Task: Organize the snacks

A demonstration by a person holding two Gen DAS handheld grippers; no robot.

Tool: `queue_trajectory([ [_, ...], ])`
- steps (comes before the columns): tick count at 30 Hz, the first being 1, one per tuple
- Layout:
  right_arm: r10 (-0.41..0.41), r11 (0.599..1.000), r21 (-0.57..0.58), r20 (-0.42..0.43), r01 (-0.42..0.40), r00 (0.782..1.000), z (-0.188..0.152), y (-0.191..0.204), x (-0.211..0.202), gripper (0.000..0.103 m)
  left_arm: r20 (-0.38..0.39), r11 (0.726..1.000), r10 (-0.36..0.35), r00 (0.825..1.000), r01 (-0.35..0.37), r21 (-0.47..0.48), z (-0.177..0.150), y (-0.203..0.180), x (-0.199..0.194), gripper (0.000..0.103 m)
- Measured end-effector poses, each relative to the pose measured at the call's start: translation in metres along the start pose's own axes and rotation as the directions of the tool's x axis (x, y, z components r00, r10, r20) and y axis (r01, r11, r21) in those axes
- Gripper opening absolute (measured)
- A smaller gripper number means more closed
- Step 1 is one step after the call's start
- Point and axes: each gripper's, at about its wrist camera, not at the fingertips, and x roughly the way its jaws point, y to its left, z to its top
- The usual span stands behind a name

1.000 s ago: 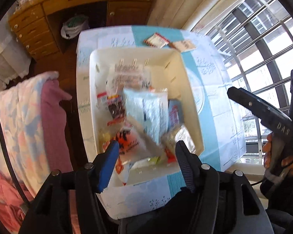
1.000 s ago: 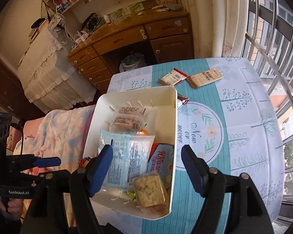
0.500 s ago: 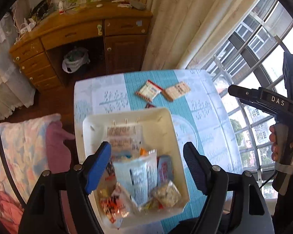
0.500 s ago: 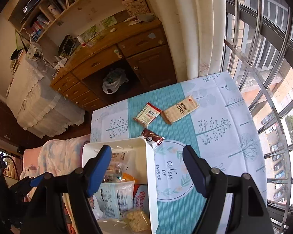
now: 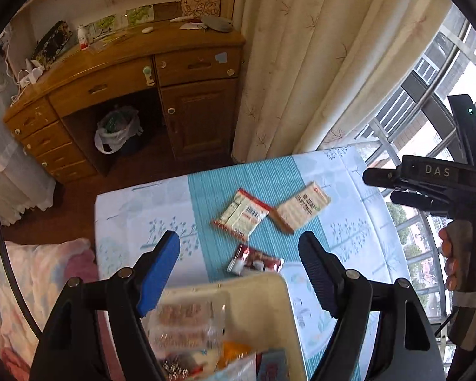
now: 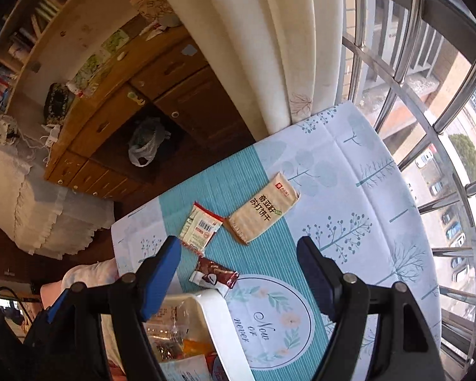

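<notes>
Both wrist views look steeply down from above, sharing the table [image 5: 349,190] and snack packets [image 6: 263,212].

My left tool [image 5: 238,273] points steeply down, its two fingers spread apart with nothing between the pads; its jaws have just been opening wider. The blue pad sits on the left finger [image 5: 157,274], the dark ribbed one on the right. My right tool [image 6: 238,274] is angled down the same way, jaws spread wide and gripping nothing. In the left wrist view I see the right tool's black body at the right edge, with my right hand [image 5: 453,260] wrapped around its handle, fingertips showing.
</notes>
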Motion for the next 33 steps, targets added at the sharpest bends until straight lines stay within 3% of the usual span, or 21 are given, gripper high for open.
queue_trajectory([
  [9, 0.013, 0.985, 0.175, -0.133, 0.011, 0.991, 0.021, -0.028, 0.082, 0.076, -0.088, 1.0, 0.012, 0.996, -0.011, 0.019, 0.018, -0.003, 0.096, 0.076],
  [14, -0.026, 0.979, 0.193, -0.19, 0.063, 0.981, 0.026, -0.03, 0.116, 0.076, -0.15, 0.998, 0.039, 0.988, -0.031, 0.055, 0.018, -0.005, 0.136, 0.076],
  [22, -0.045, 0.974, 0.204, -0.238, 0.096, 0.97, 0.032, -0.025, 0.151, 0.076, -0.263, 0.997, 0.054, 0.963, -0.036, 0.074, 0.016, -0.008, 0.186, 0.076],
  [29, -0.075, 0.956, 0.257, -0.26, 0.143, 0.963, 0.033, -0.028, 0.166, 0.076, -0.359, 0.995, 0.069, 0.931, -0.04, 0.089, 0.01, -0.011, 0.218, 0.076],
  [33, -0.102, 0.954, 0.247, -0.268, 0.17, 0.958, 0.035, -0.025, 0.172, 0.076, -0.392, 0.995, 0.039, 0.919, 0.001, 0.101, 0.009, -0.013, 0.23, 0.076],
])
